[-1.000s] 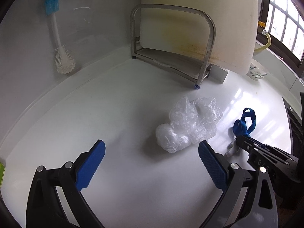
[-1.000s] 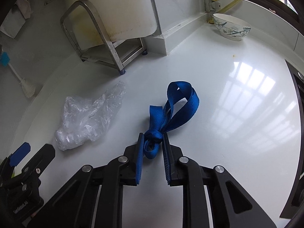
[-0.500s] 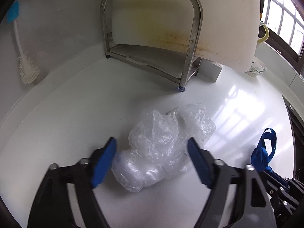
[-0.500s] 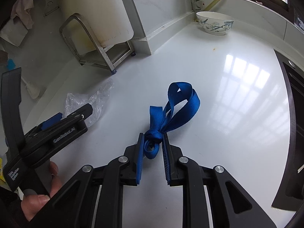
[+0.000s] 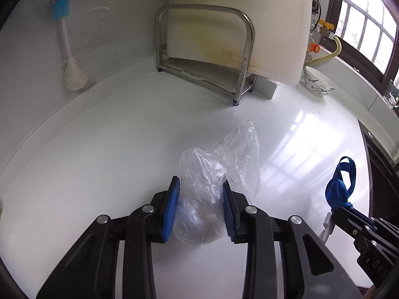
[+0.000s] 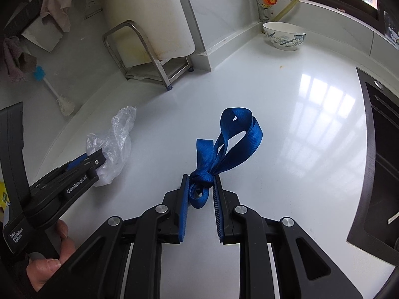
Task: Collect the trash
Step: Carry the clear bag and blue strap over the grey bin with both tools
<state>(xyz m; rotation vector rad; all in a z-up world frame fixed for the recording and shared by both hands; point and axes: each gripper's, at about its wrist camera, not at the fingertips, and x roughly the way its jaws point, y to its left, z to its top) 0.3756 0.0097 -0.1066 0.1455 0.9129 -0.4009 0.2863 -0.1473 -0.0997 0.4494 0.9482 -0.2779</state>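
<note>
White glossy counter, carrying the items listed here.

Left gripper: lower centre of the left wrist view. Jaws closing, blue pads on either side of a crumpled clear plastic bag, both pads touching the film. The bag's free end spreads up and to the right past the jaw tips, over the counter. In the right wrist view the same gripper enters from the left edge with the bag at its tip, and part of the person's hand shows below it at lower left.

Right gripper: lower centre of the right wrist view. Jaws narrow, clamped on the knot of a blue strap. The strap's loops stand up and to the right of the knot. In the left wrist view the strap shows at the right edge, held at the tip of the right gripper's black body.

Metal rack: upper centre of the left wrist view, at the back of the counter, holding a large white cutting board upright; yellow-brown stains along the board's lower part.

Bottle brush: upper left of the left wrist view, white with a blue handle end, against the wall.

Patterned bowl: upper right of the right wrist view, standing on the counter near the back corner, well apart from both grippers.

Yellow hose: above the bowl, by the window.

Dark sink: right edge of the right wrist view.

Cloths: hanging at upper left of the right wrist view.
</note>
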